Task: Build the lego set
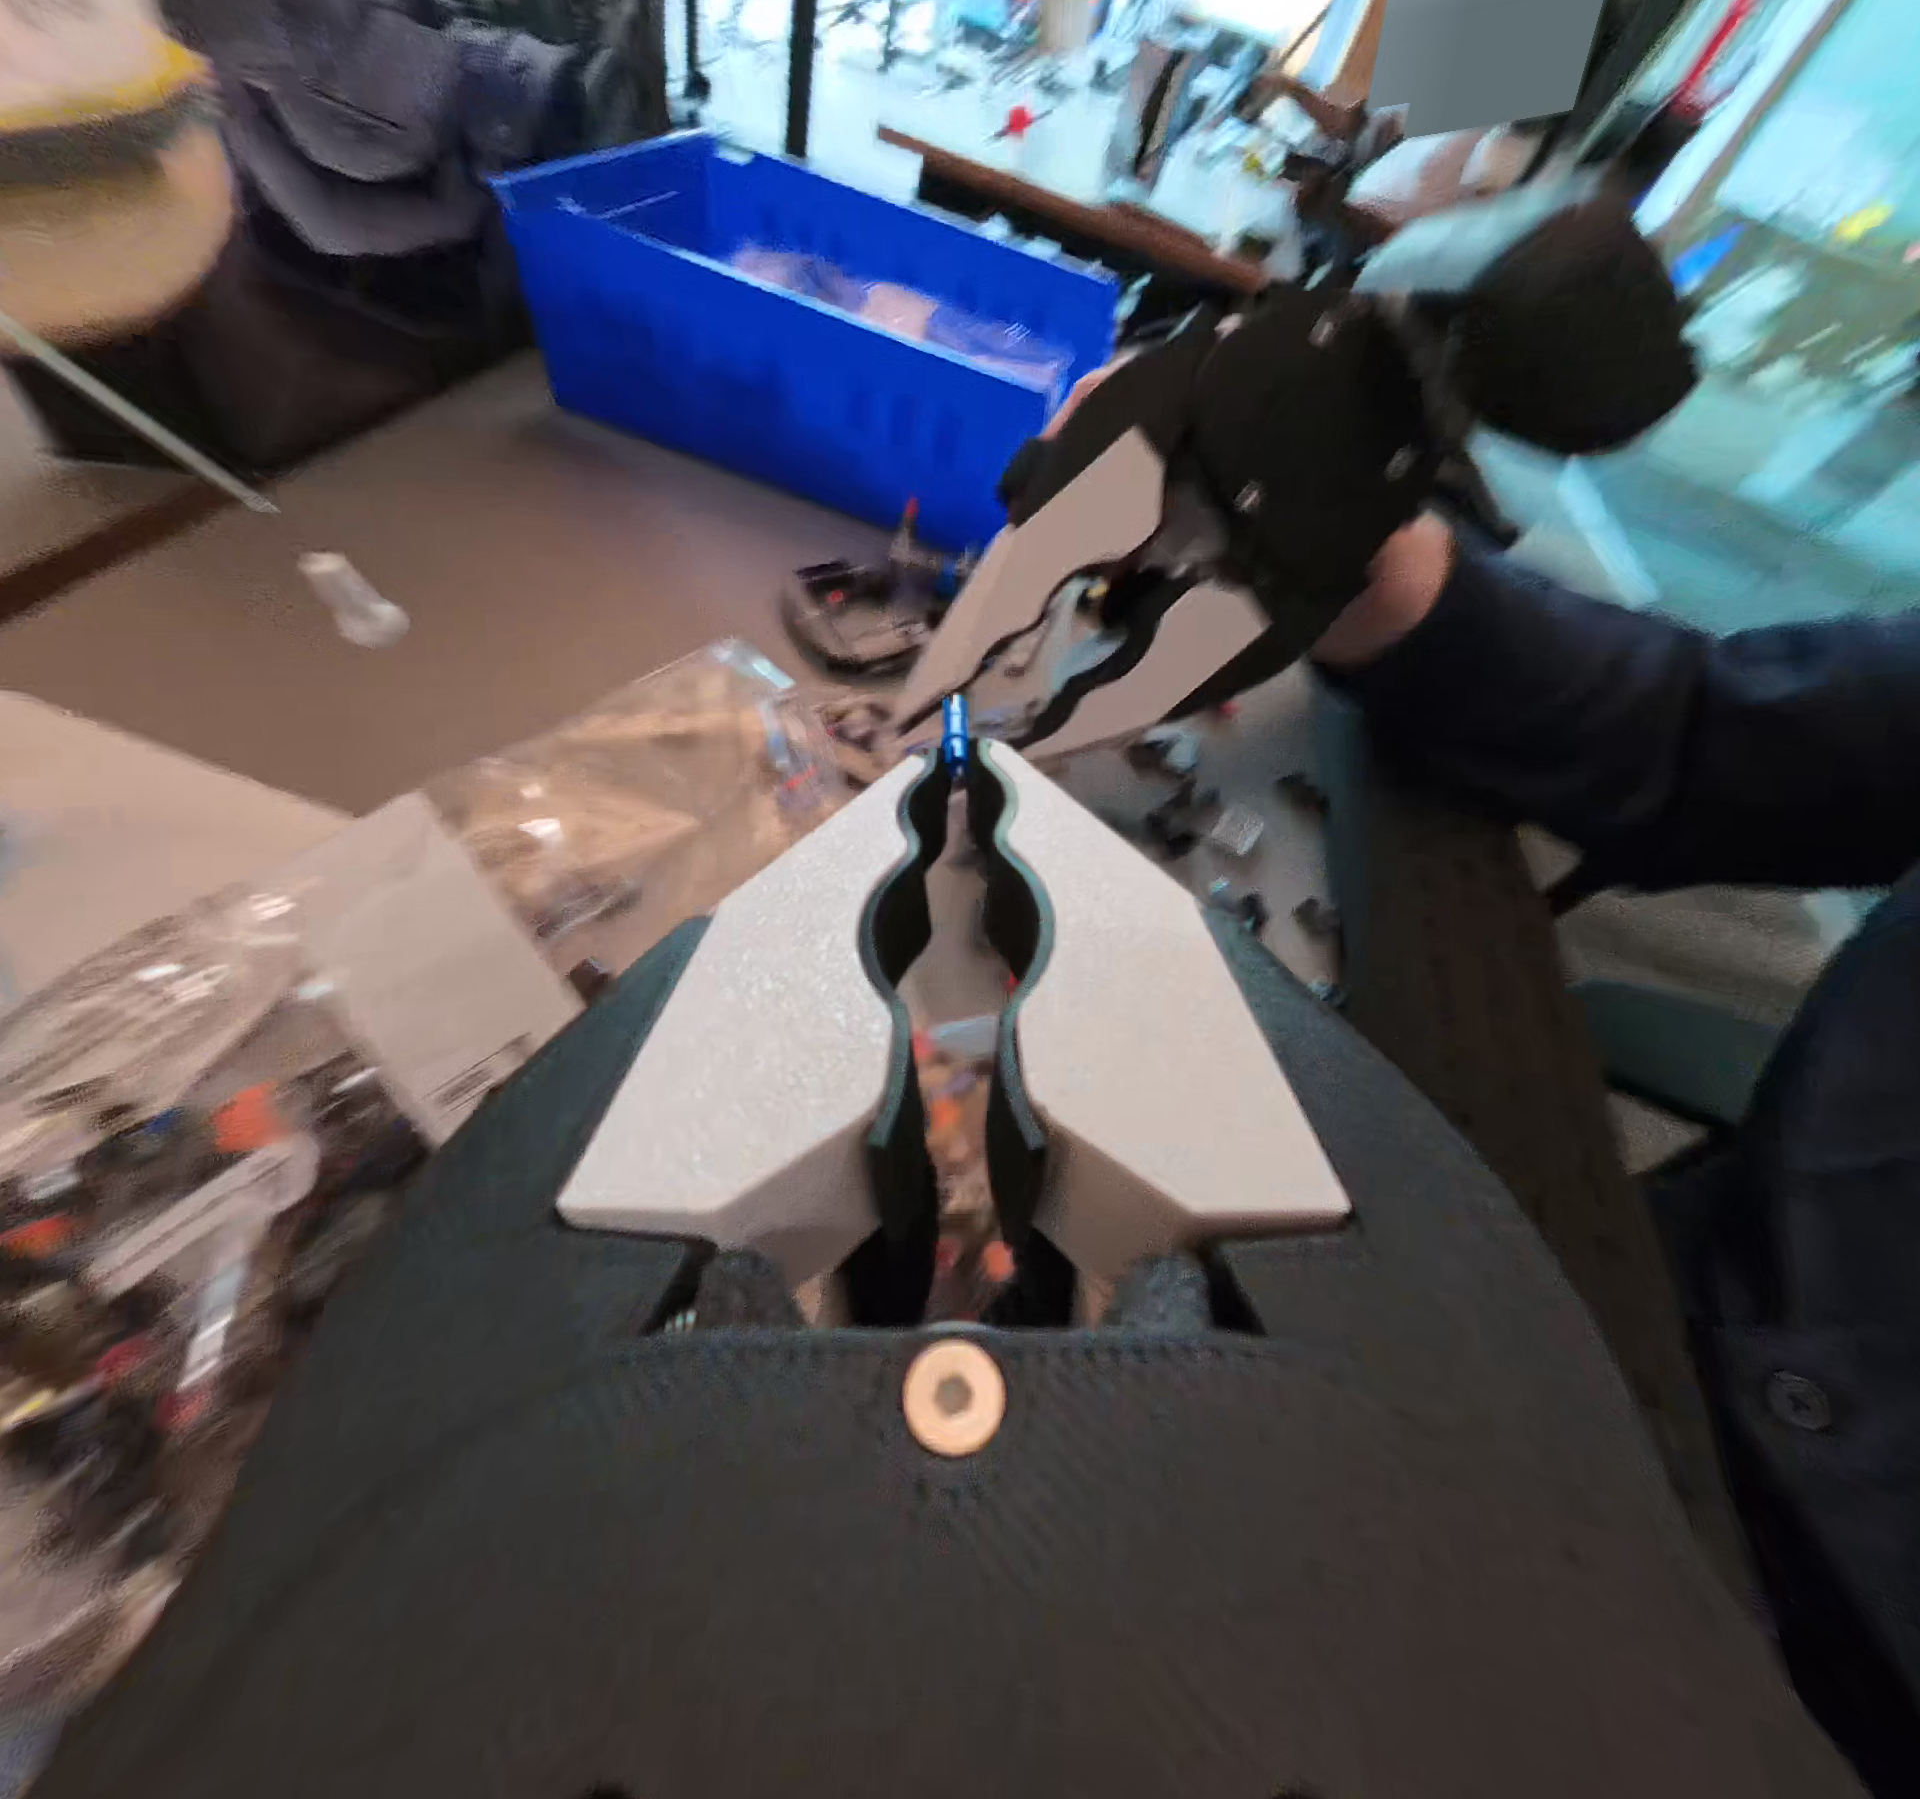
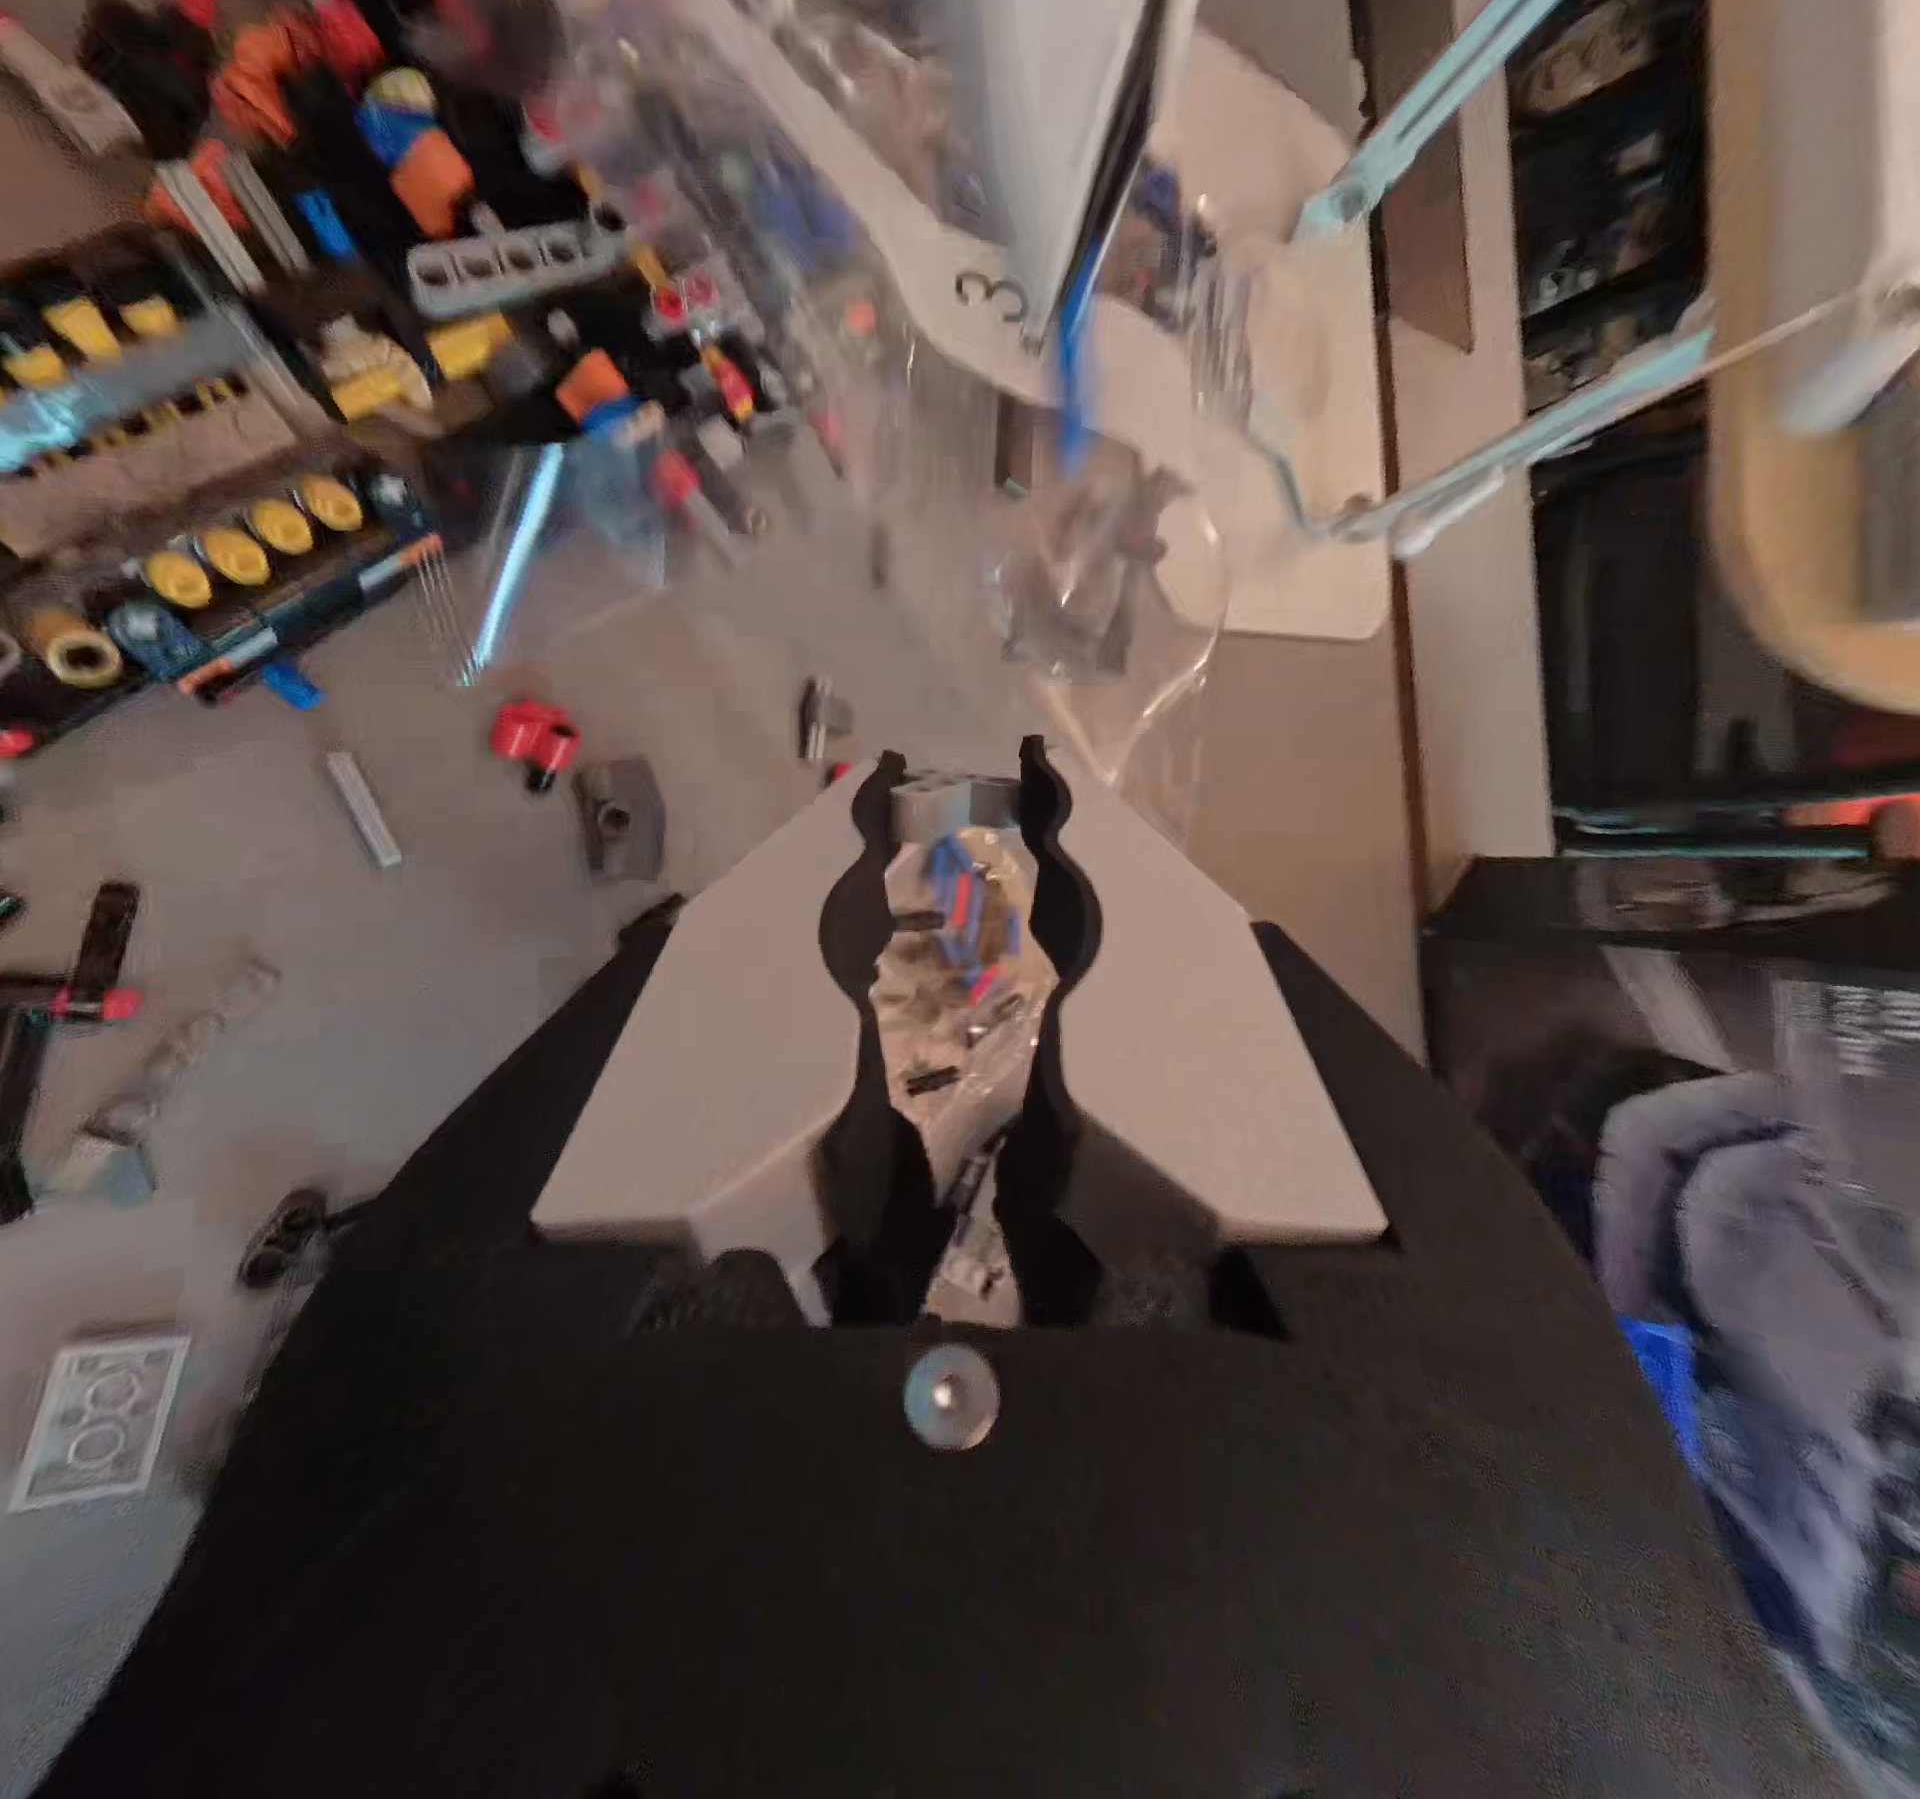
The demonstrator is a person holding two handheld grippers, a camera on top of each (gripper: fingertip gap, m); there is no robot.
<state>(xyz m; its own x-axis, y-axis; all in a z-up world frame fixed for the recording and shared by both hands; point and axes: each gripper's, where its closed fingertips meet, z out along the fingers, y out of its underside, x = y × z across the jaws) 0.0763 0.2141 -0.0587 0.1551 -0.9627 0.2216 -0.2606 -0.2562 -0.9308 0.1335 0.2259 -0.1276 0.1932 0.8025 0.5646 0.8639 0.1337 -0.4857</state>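
Note:
My left gripper (image 1: 956, 762) is shut on a small blue pin (image 1: 954, 733) that sticks out from its fingertips above the table. My right gripper (image 2: 956, 781) is shut on a small grey lego piece (image 2: 951, 802) at its tips. The right gripper also shows in the left wrist view (image 1: 914, 715), held by a hand in a dark sleeve, its tips close to the blue pin. In the right wrist view the left gripper's finger and the blue pin (image 2: 1072, 367) come down from the top, blurred. A partly built lego model (image 2: 312, 378) with orange, yellow and black parts lies at the left.
A blue bin (image 1: 800, 326) stands at the back of the table. Clear plastic bags of parts (image 1: 623, 793) lie left of my left gripper. Loose pieces, a red one (image 2: 532, 729) and a grey one (image 2: 620, 814), lie on the table. A small bag of blue pins (image 2: 966, 928) lies under the right gripper. Across from one pair of fingers to the other is roughly 9 cm.

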